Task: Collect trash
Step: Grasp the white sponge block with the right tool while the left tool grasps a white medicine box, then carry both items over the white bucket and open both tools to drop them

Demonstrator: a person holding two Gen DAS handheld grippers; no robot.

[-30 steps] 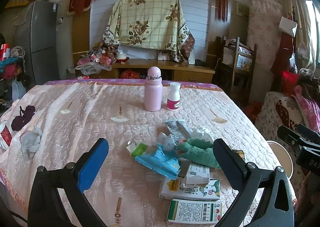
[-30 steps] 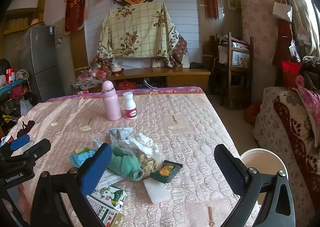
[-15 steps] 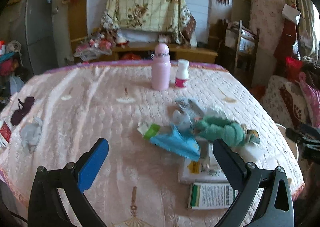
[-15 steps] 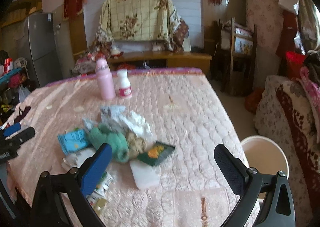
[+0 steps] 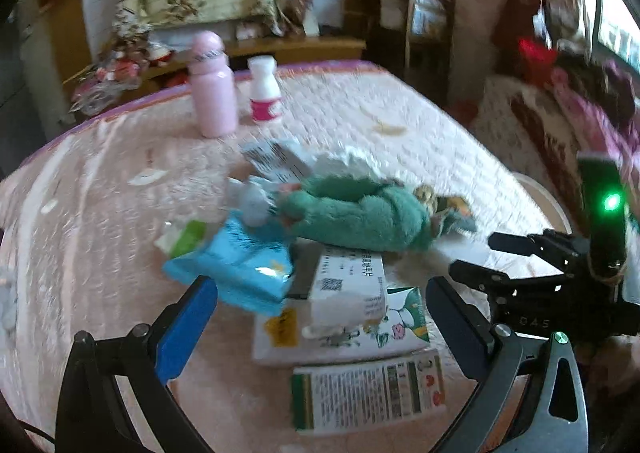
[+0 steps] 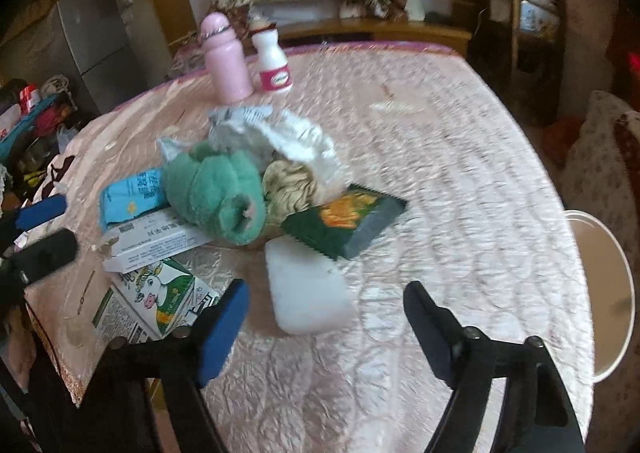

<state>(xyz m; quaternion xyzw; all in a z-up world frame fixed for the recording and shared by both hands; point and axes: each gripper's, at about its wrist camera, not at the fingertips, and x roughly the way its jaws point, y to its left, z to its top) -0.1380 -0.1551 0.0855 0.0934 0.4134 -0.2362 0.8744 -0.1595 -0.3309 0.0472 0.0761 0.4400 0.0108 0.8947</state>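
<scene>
The trash lies heaped mid-counter (image 6: 460, 173): a green fuzzy cloth (image 6: 216, 193) on top, a dark snack packet (image 6: 348, 219) and a white flat piece (image 6: 308, 289) at its near edge, cartons (image 5: 348, 321) beside it. The right gripper (image 6: 326, 323) hangs angled down over the white piece, its jaws just narrowed yet gripping nothing, probably sizing for that piece. The left gripper (image 5: 320, 313) stands wide and empty above the cartons. A white bin (image 6: 612, 293) waits beside the counter, presumably the destination.
</scene>
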